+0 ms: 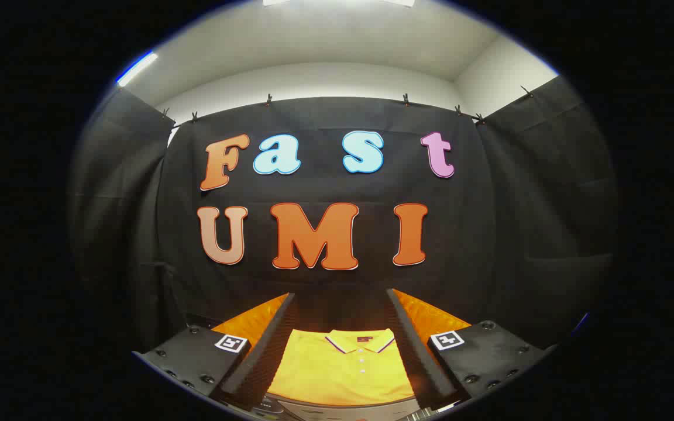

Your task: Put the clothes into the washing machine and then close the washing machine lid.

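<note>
Yellow polo shirt (343, 365): laid flat, front up, on an orange surface (430, 318). Collar (360, 342) trimmed with a thin dark and white stripe; short placket with small pale buttons running down from it. Position: between the two fingers, low in the gripper view, collar end farthest from the camera, and the body of the shirt reaching back toward the camera.

Gripper (341, 345): fingers spread wide, one on each side of the shirt, ribbed inner faces turned toward each other. Neither finger presses on the cloth; whether the tips touch the shirt's edges cannot be told. Each finger mount carries a square black-and-white marker (231, 343) on top and several round screw heads.

Orange surface: shows beyond the shirt on both sides, outside the fingers' far ends.

Black cloth wall (518, 234): hangs behind the surface and along both sides, clipped to a line at its top edge.

White ceiling (325, 41): above the cloth, with a strip light (136, 69) at one side.
</note>
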Demonstrator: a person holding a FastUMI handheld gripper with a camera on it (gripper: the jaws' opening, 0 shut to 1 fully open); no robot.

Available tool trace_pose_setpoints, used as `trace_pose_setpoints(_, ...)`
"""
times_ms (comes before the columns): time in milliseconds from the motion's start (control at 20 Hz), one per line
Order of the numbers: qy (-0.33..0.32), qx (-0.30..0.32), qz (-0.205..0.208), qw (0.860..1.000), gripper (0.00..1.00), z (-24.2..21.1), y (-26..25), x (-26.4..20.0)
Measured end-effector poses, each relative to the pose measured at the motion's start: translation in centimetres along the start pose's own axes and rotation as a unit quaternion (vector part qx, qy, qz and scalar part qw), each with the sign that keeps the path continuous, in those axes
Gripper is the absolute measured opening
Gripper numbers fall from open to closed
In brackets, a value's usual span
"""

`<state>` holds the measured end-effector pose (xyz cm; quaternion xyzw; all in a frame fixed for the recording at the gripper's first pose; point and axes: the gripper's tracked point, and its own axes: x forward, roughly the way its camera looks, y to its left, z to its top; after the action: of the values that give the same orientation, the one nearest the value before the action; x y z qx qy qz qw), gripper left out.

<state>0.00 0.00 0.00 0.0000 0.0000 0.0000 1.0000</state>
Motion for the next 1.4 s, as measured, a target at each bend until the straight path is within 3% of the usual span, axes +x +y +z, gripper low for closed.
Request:
trace_pose_setpoints(1200, 0.007, -0.010, 0.002, 1.000, 0.98, -0.5, -0.5, 2.7)
trace_pose_setpoints(1400, 0.034, -0.002, -0.003, 0.999, 0.98, -2.9, -1.4, 4.5)
